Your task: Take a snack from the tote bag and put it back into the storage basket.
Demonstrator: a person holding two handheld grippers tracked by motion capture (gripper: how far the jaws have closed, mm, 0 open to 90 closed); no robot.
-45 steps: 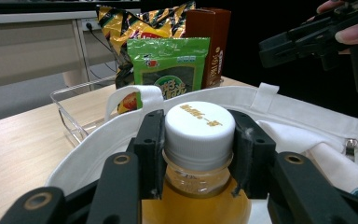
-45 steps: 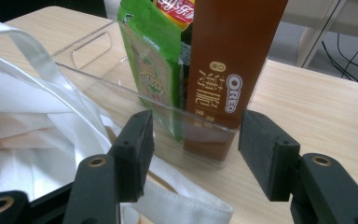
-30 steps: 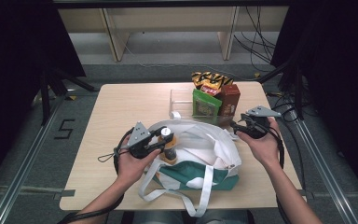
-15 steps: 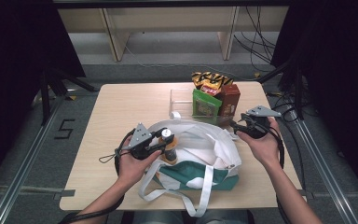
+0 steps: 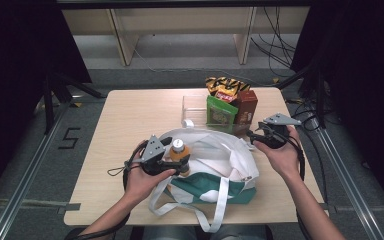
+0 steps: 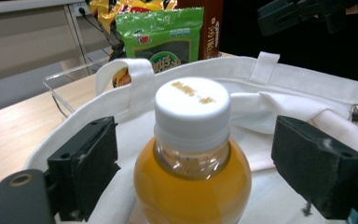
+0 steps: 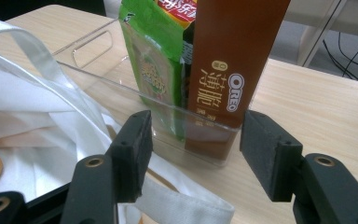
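Packing is progressing: one orange juice bottle (image 6: 192, 158) is standing inside the white tote bag (image 5: 220, 150), sitting between the jaws of the left gripper (image 5: 172, 162), which have just been opening and are standing clear of its sides, so that item appears delivered. Right gripper (image 7: 193, 149) is hanging open and empty, jaws framing the near wall of the one clear bin (image 7: 121, 79) just ahead of it. Three packages are waiting there, by my judgement still to be bagged: one green snack packet (image 5: 221, 114), one brown Oreo box (image 7: 233, 60), one yellow chip bag (image 5: 226, 87).
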